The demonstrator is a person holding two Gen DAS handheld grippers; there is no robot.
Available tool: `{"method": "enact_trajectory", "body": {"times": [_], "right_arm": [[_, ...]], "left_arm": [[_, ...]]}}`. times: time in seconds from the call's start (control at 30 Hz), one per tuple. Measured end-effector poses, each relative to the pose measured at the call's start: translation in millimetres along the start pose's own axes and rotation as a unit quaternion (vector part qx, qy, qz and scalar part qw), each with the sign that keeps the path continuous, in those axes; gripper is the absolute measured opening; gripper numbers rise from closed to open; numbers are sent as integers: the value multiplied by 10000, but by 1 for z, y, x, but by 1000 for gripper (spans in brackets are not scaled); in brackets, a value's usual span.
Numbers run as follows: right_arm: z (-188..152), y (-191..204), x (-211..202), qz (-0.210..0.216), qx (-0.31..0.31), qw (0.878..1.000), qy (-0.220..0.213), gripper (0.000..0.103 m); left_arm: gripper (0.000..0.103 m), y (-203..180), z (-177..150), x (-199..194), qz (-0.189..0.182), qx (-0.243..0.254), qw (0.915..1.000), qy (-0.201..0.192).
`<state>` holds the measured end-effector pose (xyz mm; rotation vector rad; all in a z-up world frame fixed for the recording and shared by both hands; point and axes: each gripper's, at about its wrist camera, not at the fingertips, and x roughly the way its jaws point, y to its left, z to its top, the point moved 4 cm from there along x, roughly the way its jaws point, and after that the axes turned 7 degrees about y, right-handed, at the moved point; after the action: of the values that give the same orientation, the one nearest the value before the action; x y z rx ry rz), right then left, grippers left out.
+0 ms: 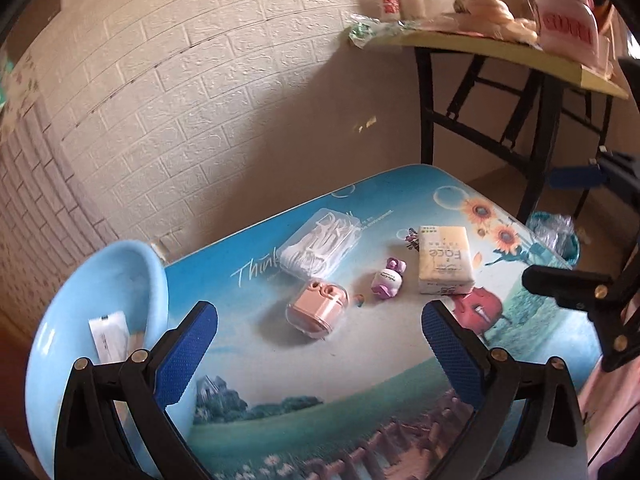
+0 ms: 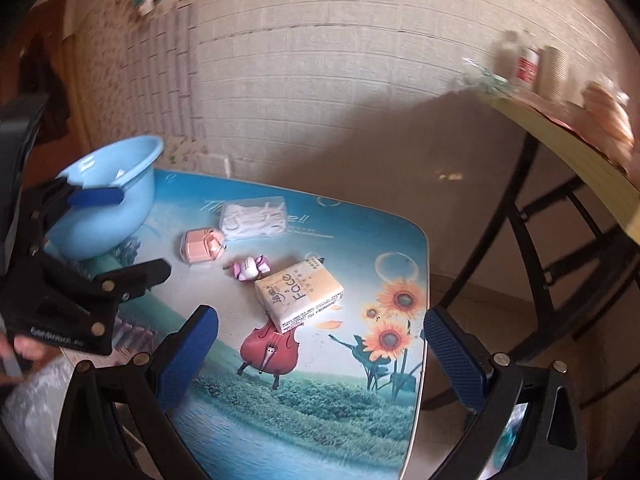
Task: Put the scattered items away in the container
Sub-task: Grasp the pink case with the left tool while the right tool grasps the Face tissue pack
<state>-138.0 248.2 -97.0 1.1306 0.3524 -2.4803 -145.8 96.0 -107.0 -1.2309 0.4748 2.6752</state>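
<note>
Both grippers hang empty w/ jaws spread wide. The left gripper (image 1: 320, 356) points straight at the pink case (image 1: 318, 312), which sits just ahead on the surface (image 1: 304, 408), squarely btwn its fingers, long axis running roughly across the gap. Blue basin (image 1: 60, 320) is immediately to that gripper's left, a white sachet (image 1: 109, 336) already inside, so it's prob the nearer arm for a short carry.

The right gripper (image 2: 320, 356) faces the tissue pack (image 2: 300, 294), lying diagonal, a corner over the printed cello. Small purple bottle (image 2: 250, 269) lies btwn pack and case; floss pick box (image 2: 254, 216) sits further back. Surface's right edge is near the pack, wall behind; plenty of open room in front.
</note>
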Motion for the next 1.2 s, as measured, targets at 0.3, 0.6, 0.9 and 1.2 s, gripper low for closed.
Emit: {"method": "enact_trajectory", "body": {"times": [0.3,0.6,0.9,1.2], "right_arm": [[13,-5,30,282,-233,9991,199,103],[12,-1,63,473,-380,9970,484,103],[15,-5,69,543,-540,9957,528,103],[17,-3,87,764,-519,9936,653,103]], "left_arm": [[91,9,4,30,101,-68,9997,190],[80,-8,11,39,-75,223,9996,139],[79,5,7,60,-167,-82,9991,375],[55,10,2,77,-466,-225,9965,649]]}}
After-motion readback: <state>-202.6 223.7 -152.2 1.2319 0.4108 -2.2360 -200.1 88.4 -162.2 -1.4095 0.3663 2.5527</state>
